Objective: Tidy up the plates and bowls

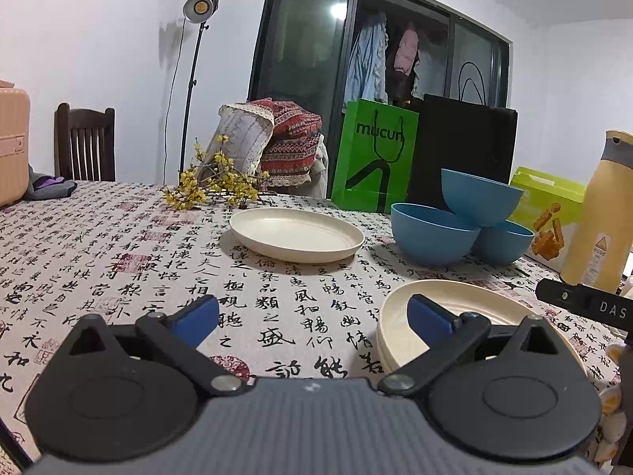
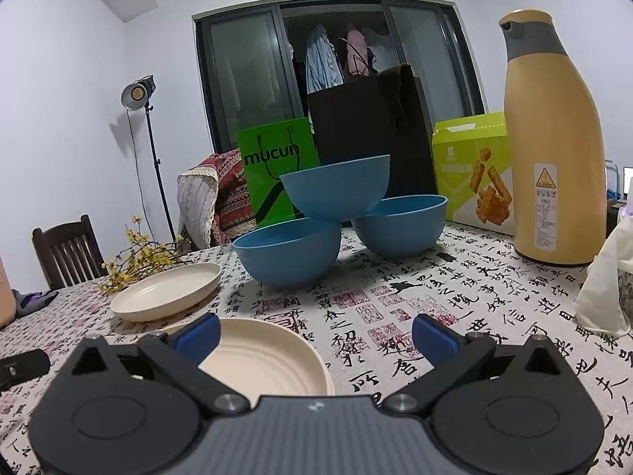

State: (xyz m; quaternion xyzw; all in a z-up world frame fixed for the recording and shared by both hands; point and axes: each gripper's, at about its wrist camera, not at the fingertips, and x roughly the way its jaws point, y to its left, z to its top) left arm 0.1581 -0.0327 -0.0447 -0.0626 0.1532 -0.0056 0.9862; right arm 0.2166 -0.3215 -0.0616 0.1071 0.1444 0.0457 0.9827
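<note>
Three blue bowls stand on the table: two side by side (image 1: pixel 433 233) (image 1: pixel 502 243) and a third (image 1: pixel 480 198) tilted on top of them; the right wrist view shows the same pile (image 2: pixel 336 194). A single cream plate (image 1: pixel 296 233) (image 2: pixel 166 291) lies to their left. A stack of cream plates (image 1: pixel 467 304) (image 2: pixel 261 360) sits nearer. My left gripper (image 1: pixel 312 316) is open above the cloth, its right finger over the stack's rim. My right gripper (image 2: pixel 316 334) is open too, its left finger over the stack.
A calligraphy-print cloth (image 1: pixel 118 261) covers the table. A tall yellow flask (image 2: pixel 554 142) stands at the right, with a green snack box (image 2: pixel 472 166), a black bag (image 2: pixel 368 126) and a green bag (image 1: pixel 374 154) behind the bowls. Yellow flowers (image 1: pixel 213 186) lie at the far left.
</note>
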